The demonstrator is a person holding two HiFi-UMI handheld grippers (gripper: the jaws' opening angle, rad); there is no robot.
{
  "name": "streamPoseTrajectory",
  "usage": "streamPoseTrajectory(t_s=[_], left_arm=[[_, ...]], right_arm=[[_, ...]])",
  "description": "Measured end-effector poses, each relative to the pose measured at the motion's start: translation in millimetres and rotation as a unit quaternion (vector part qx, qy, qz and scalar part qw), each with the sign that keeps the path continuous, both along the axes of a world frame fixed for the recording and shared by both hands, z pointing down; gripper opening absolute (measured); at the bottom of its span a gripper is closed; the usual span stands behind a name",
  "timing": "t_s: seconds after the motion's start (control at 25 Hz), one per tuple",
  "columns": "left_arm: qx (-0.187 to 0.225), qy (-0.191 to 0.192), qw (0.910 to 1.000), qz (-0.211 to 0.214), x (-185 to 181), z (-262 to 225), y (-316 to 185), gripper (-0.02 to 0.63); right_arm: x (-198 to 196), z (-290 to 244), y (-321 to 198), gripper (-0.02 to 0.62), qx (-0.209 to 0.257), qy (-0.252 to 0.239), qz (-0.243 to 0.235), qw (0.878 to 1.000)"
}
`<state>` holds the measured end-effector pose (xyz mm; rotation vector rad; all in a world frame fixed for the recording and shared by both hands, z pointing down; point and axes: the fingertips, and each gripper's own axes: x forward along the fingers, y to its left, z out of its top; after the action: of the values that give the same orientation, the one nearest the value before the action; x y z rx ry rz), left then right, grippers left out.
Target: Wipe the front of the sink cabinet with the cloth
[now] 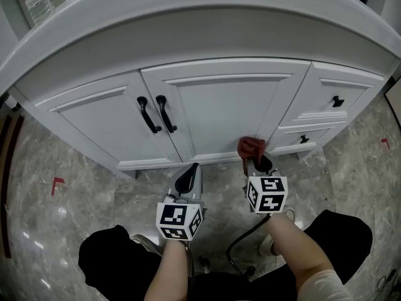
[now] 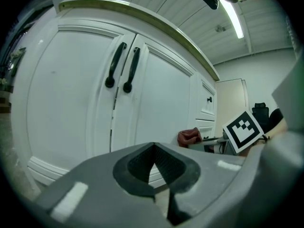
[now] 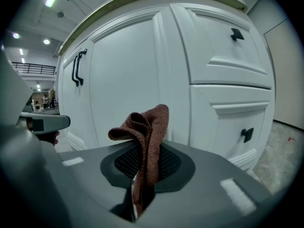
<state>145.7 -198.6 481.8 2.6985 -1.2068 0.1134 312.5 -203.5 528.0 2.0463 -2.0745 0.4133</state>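
Cloth (image 3: pixel 147 127) is pinched in the right gripper (image 3: pixel 145 163). Its jaws are closed on a narrow fold, and the rest of the rust-brown cloth is bunched above the tips. In the head view it sits centre-right, low on the cabinet (image 1: pixel 232 105), by the bottom rail of the right-hand door. It's near the panel, but I can't tell if it's touching. The left gripper (image 2: pixel 153 167) has its jaws together with nothing between them, hanging back below the door split.

Risks as I see them:
- The grip is only on a thin fold, so drag on the painted panel could pull the cloth out.
- The wad sits above the tips rather than over them. Push in too flat and hard jaw plastic scrapes the paint.
- The recessed panel edges and the two black handles (image 1: pixel 156 113) are snag points on an upward sweep.
- The drawer knob (image 1: pixel 304 139) is just to the right, with the same snag risk on a sideways pass.
- A cable (image 1: pixel 241 246) trails at the person's feet.

Surface is glossy white paint with shaker-style mouldings, so it's smooth and low friction. The room has a grey marble-look floor (image 1: pixel 81 187), and a curved countertop (image 1: pixel 188 24) overhangs the cabinet.
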Motion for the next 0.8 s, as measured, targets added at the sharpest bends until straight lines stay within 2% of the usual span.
streamPoseTrajectory(t_s=[0.36,0.52,0.68,0.8], left_arm=[[-0.015,-0.012,0.9971,-0.074,-83.1,13.7,-14.9,0.000],[-0.022,-0.017,0.9954,-0.091,-108.9,21.0,-16.4,0.000],[-0.027,-0.009,0.9941,-0.104,-124.1,23.2,-19.4,0.000],[-0.029,-0.008,0.9947,-0.098,-121.9,25.4,-21.5,0.000]], right_arm=[[-122.3,26.2,-35.8,0.083,-0.013,-0.008,-0.112,0.994],[-172.0,45.9,-44.1,0.083,-0.029,-0.020,-0.152,0.988],[-200.0,73.2,-51.1,0.083,-0.057,-0.031,-0.167,0.984],[-200.4,86.1,-58.6,0.083,-0.068,-0.040,-0.158,0.984]])
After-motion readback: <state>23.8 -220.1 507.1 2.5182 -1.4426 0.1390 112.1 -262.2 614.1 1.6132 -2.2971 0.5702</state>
